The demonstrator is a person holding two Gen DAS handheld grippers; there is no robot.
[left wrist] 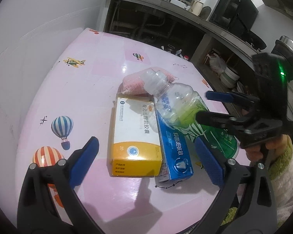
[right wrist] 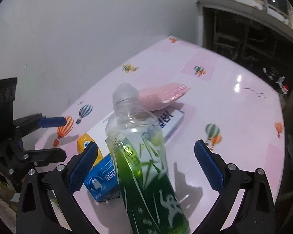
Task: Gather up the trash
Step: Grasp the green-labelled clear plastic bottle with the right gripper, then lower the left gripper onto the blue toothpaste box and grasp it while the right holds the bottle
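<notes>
1. Plastic bottle (right wrist: pixel 144 156) is seen lying tilted across the blue box (left wrist: pixel 175 152) and yellow box (left wrist: pixel 132 136) on the counter (left wrist: pixel 84 89).
2. Both the left claw (left wrist: pixel 146 163) and the right claw (right wrist: pixel 146 167) are held open, gripping nothing.
3. The bottle grasp is judged in hand; closing the right claw on it is called for.

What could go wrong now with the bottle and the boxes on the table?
1. The plastic bottle lies tilted on the blue box between the open right gripper fingers; it is round and may roll or slip when they close.
2. Moving it may drag the blue box and the yellow box, which lie close together.
3. The left gripper is near, so the two could collide.
</notes>
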